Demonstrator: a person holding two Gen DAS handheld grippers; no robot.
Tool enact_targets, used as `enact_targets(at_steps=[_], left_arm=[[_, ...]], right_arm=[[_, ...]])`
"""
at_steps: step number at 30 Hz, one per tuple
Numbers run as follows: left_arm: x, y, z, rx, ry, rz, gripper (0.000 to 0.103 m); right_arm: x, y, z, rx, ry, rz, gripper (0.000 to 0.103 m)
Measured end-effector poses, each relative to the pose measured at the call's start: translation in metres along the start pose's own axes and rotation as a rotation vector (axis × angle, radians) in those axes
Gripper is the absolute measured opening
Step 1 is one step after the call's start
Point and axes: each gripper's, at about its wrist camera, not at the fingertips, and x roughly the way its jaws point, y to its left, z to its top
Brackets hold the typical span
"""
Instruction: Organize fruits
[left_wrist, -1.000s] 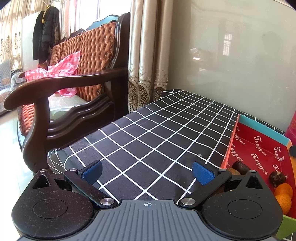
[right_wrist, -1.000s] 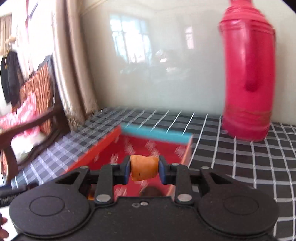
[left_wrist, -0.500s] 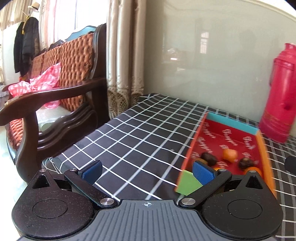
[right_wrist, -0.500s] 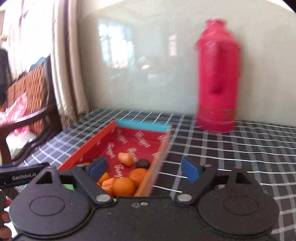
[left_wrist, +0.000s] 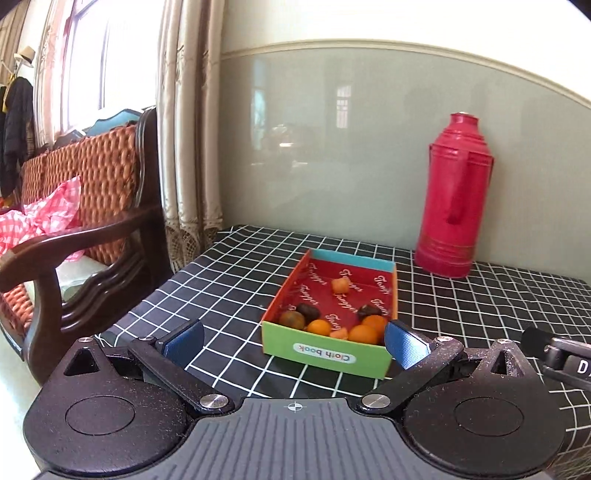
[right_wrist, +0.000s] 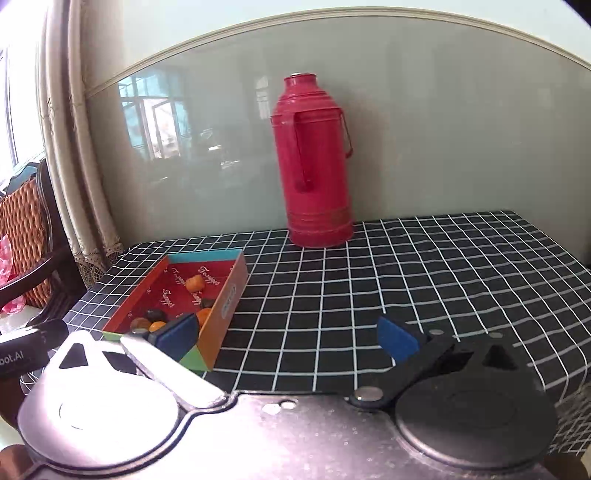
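A cardboard box (left_wrist: 325, 356) with a red inside stands on the checked tablecloth. In it lie an orange fruit piece (left_wrist: 339, 285), small oranges (left_wrist: 364, 333) and dark fruits (left_wrist: 308, 311). My left gripper (left_wrist: 293, 343) hangs open in front of the box's green end, holding nothing. In the right wrist view the box (right_wrist: 225, 310) sits at the lower left, with the orange piece (right_wrist: 194, 283) on its floor. My right gripper (right_wrist: 287, 336) is to the right of the box, and its jaws are opening with nothing between them.
A tall red thermos (left_wrist: 452, 199) stands against the wall behind the box and shows up again (right_wrist: 314, 162) in the right wrist view. A wooden armchair (left_wrist: 92, 236) and a curtain (left_wrist: 188, 129) border the table's left side. Checked tablecloth (right_wrist: 406, 277) stretches to the right.
The right gripper has let go of the orange piece, which now lies in the box. Both grippers have drawn back and up, so the box looks smaller and farther off.
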Motion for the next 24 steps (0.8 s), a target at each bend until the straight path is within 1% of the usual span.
enact_targets(at_steps=[5, 10, 24], left_arm=[[-0.024, -0.001, -0.004, 0.002, -0.015, -0.014, 0.103], [-0.026, -0.004, -0.005, 0.015, -0.02, -0.017, 0.103], [-0.023, -0.001, -0.006, -0.012, -0.026, -0.007, 0.103]], right_arm=[[-0.014, 0.005, -0.003, -0.024, -0.019, -0.01, 0.097], [-0.018, 0.009, 0.0, -0.046, -0.039, -0.012, 0.097], [-0.019, 0.016, -0.002, -0.065, -0.032, -0.001, 0.097]])
